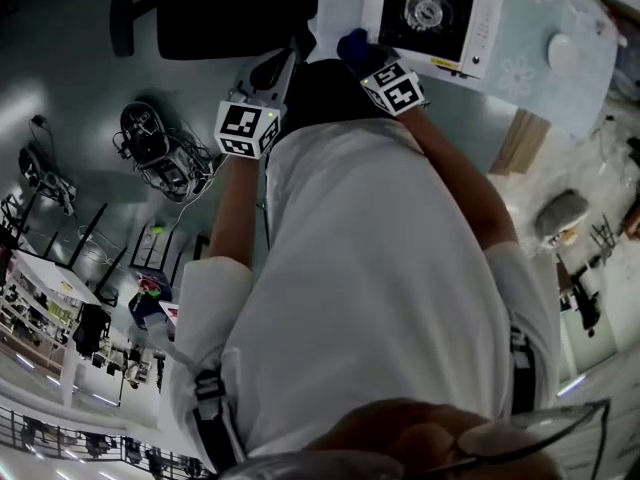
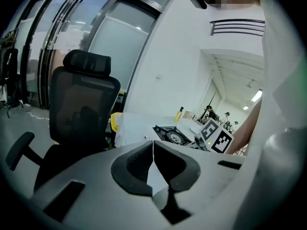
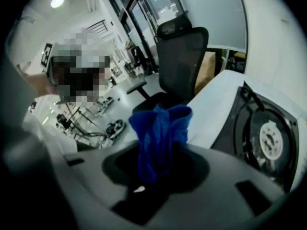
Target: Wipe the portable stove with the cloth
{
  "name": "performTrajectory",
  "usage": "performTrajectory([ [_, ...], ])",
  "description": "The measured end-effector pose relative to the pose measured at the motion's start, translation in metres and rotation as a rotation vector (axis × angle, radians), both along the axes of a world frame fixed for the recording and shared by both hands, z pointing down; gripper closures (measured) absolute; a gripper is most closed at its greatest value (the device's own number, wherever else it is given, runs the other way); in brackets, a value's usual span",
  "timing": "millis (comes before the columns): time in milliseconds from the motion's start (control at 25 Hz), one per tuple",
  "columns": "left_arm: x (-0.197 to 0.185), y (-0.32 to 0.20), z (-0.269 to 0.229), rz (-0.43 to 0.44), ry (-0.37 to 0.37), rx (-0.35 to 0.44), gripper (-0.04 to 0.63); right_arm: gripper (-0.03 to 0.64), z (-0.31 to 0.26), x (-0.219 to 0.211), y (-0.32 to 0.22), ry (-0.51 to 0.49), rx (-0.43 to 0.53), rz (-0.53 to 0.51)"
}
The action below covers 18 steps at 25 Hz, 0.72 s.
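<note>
The person in a white shirt stood at the desk (image 1: 530, 78) with its pale covering. On it lay the white, square-cased portable stove (image 1: 432, 10) with a black top and a round silver burner in the middle.

The right gripper (image 3: 160, 159) had its fingers pinching the crumpled blue cloth (image 3: 160, 135). The bunch of fabric stuck up and forward out of the fingers. In the head view the cloth sat just beside the stove's near left edge, at the edge of the desk and not over the burner. Whether it touched the casing could not be told. In the right gripper view the stove filled the right side, with its burner ring and pan supports plain to see.

The left gripper (image 2: 153, 145) had its fingers pressed together, only a thin seam showing between them and nothing held there. It was held off the left edge of the desk, near the black mesh-backed office chair (image 2: 81, 109) with a headrest. Its view looked across to the stove on the desk, with the right gripper's marker cube (image 2: 217, 137) just beside the stove. A small yellow bottle (image 2: 178, 114) stood farther back on the desk.
</note>
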State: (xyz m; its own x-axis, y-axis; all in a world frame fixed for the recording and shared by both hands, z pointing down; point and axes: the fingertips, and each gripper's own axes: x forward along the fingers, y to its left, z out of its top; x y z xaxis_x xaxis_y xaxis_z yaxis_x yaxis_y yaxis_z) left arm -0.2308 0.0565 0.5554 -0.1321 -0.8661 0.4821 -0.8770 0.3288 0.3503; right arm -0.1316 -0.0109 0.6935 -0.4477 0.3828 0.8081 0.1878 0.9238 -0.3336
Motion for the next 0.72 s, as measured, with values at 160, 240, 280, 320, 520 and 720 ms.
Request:
performTrajectory([
  [160, -0.009, -0.002, 0.010, 0.015, 0.024, 0.006, 0.558, 0.462, 0.008, -0.003, -0.007, 0.046, 0.049, -0.030],
  [240, -0.011, -0.004, 0.015, 0.015, 0.041, 0.014, 0.558, 0.462, 0.010, -0.003, -0.012, 0.074, 0.065, -0.043],
  [280, -0.013, -0.005, 0.017, 0.015, 0.048, 0.018, 0.558, 0.462, 0.010, -0.003, -0.013, 0.087, 0.072, -0.052],
  [320, -0.016, -0.006, 0.019, 0.015, 0.053, 0.023, 0.558, 0.462, 0.011, -0.005, -0.015, 0.096, 0.079, -0.064],
  [520, -0.030, -0.011, 0.020, 0.019, 0.071, 0.050, 0.558, 0.462, 0.010, -0.009, -0.014, 0.157, 0.138, -0.180],
  [720, -0.043, -0.012, 0.025, 0.016, 0.079, 0.059, 0.558, 0.463, 0.014, -0.015, -0.025, 0.204, 0.159, -0.213],
])
